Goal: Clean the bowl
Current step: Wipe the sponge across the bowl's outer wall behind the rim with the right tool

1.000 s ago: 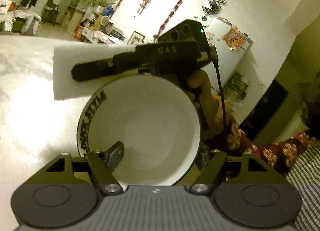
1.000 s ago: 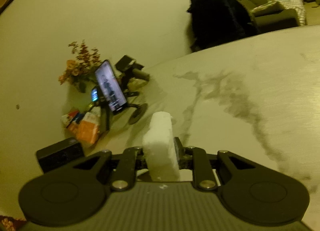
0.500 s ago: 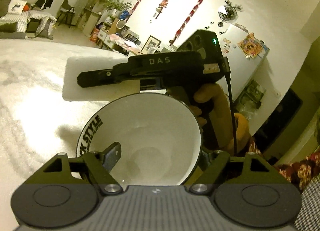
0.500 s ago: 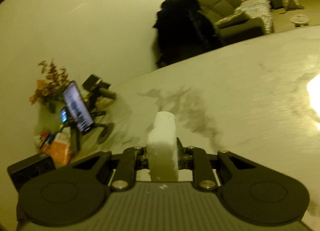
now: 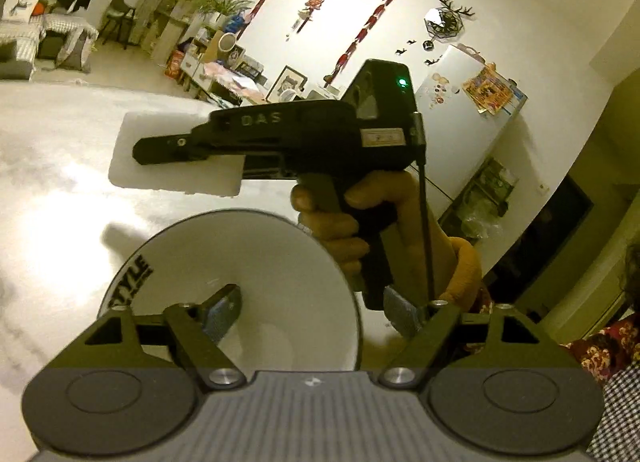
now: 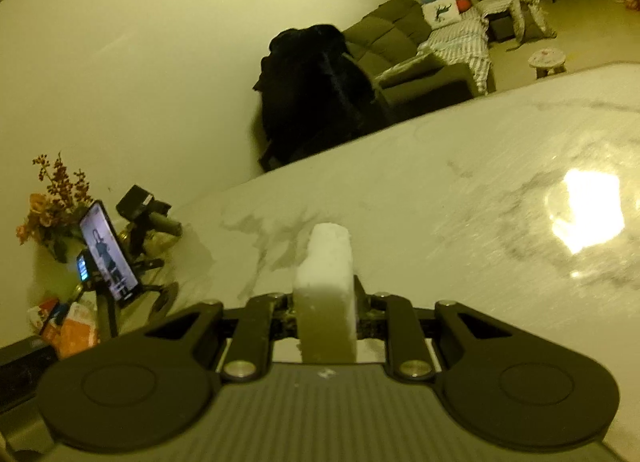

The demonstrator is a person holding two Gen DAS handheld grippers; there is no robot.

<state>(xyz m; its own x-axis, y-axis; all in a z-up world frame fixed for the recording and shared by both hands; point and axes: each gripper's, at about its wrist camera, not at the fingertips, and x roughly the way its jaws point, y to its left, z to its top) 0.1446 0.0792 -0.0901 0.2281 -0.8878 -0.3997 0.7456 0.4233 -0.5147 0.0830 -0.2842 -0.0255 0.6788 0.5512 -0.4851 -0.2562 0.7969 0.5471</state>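
Opening wide around the round white ceramic bowl (image 5: 248, 282) on the marble worktop (image 5: 48, 190), left hand-held gripper (image 5: 316, 314) nearest, while right hand-held gripper (image 5: 160, 146) hovers beyond the rim, clamping the white rectangular sponge (image 5: 176, 166) flat.

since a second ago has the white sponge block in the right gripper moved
Yes. In the left wrist view the white sponge block now sits farther above the white bowl's rim, with bare marble table showing between them.
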